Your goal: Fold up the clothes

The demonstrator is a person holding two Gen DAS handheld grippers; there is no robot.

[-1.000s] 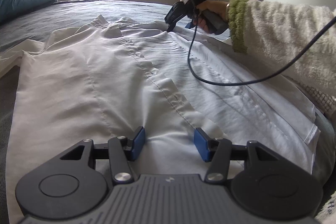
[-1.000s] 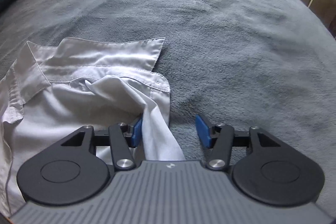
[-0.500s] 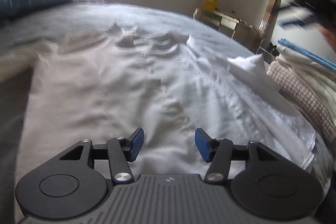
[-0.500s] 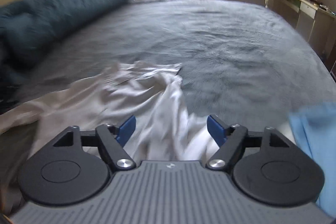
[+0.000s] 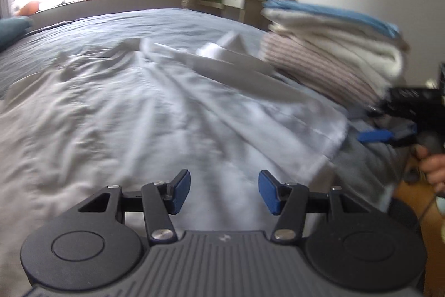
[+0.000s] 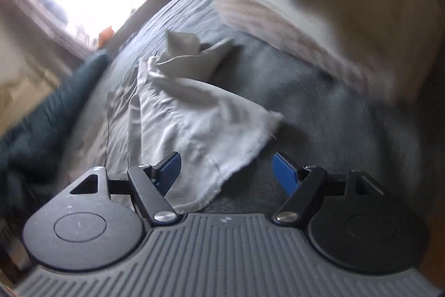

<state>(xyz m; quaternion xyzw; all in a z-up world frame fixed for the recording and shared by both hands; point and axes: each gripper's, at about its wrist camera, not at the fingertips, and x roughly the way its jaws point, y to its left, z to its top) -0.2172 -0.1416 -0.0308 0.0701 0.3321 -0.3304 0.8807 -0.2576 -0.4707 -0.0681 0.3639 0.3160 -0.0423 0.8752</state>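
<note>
The shirt (image 5: 155, 113) was spread on the bed (image 5: 144, 24) ahead of the left tongs (image 5: 224, 191), held released. The right tongs (image 6: 226, 171), empty, were closing over its hem; a missed edge could bunch it.

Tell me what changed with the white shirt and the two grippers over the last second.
The right gripper let go of the white shirt's shoulder fold near the collar and swung back to the near hem corner, which lies unpinched between its closing fingers. The left gripper swung its view toward the stack of folded clothes. Unchanged: the shirt lies spread on the grey bed cover, and the left gripper is open and empty.
</note>
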